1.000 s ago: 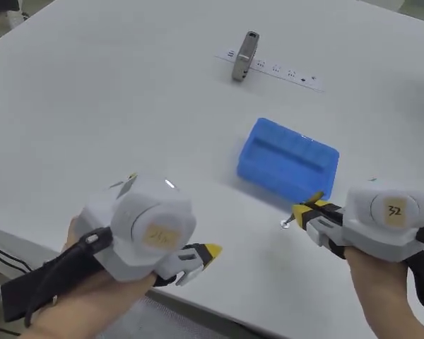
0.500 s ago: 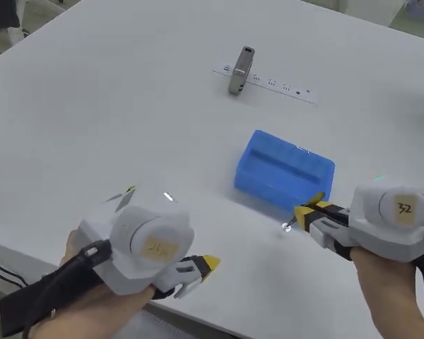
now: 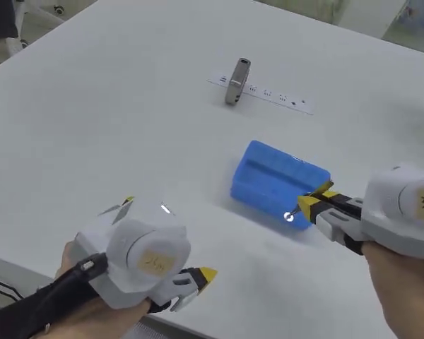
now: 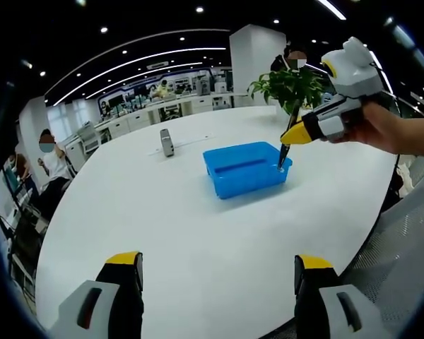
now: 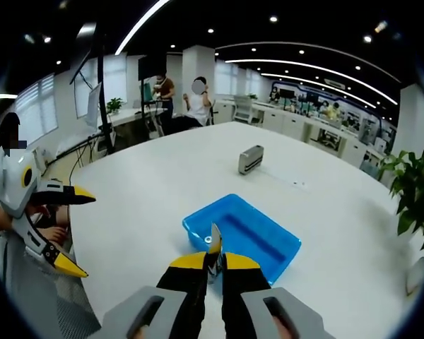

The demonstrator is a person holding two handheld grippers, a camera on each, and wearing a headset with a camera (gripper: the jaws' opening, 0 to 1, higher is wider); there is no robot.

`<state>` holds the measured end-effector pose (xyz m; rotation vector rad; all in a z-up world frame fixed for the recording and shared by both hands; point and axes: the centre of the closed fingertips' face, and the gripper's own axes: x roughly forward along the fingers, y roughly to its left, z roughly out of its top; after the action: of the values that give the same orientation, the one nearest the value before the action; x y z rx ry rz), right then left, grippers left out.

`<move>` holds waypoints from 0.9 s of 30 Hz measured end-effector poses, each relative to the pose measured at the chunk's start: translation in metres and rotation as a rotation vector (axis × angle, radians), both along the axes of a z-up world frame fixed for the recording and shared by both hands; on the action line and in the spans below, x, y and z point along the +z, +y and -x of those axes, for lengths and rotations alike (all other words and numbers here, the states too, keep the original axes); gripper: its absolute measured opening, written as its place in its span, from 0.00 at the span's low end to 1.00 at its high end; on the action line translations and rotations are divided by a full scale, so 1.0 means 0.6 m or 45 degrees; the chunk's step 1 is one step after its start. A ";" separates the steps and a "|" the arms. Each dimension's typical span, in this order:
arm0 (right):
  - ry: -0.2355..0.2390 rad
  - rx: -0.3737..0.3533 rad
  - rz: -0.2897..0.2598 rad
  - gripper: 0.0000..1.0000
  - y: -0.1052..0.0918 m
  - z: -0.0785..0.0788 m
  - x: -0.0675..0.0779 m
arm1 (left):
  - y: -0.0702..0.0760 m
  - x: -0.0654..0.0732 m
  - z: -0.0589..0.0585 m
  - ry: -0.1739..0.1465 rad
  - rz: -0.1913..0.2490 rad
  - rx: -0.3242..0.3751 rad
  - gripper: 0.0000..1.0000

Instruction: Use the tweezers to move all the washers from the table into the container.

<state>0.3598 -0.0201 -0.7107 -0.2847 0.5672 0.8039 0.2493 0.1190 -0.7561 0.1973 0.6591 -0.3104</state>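
Note:
The blue container (image 3: pixel 268 176) lies open on the white table. My right gripper (image 3: pixel 312 201) is shut on slim tweezers (image 3: pixel 297 210), whose tip holds a small shiny washer (image 3: pixel 289 216) over the container's near wall. In the right gripper view the tweezers (image 5: pixel 215 244) rise between the closed jaws (image 5: pixel 213 263) with the container (image 5: pixel 268 244) just beyond. In the left gripper view the tweezers' tip (image 4: pixel 280 166) touches the container's (image 4: pixel 244 169) right corner. My left gripper (image 3: pixel 169 240) hovers open at the table's front, with nothing between its jaws (image 4: pixel 218 261).
A grey metal device (image 3: pixel 234 72) stands on a white strip (image 3: pixel 275 95) at the far side of the table. The table's front edge runs under the left gripper. A potted plant (image 5: pixel 410 191) and people at desks show in the background.
My right gripper has carried the tweezers and washer from the table beside the container up over its near wall. The left gripper has stayed open at the front edge.

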 end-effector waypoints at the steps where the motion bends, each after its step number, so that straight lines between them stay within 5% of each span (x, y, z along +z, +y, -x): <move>1: -0.013 -0.002 -0.004 0.03 0.001 -0.004 0.004 | 0.000 0.000 0.000 0.002 -0.001 0.000 0.90; 18: -0.041 -0.028 0.004 0.03 0.002 -0.045 0.008 | 0.001 -0.005 0.000 0.018 -0.003 0.001 0.90; 27: 0.004 -0.043 0.055 0.03 -0.003 -0.068 -0.040 | 0.000 -0.007 0.001 0.027 -0.006 0.001 0.90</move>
<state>0.4005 -0.0221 -0.7346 -0.3126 0.5918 0.7600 0.2487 0.1191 -0.7602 0.1982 0.6808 -0.3106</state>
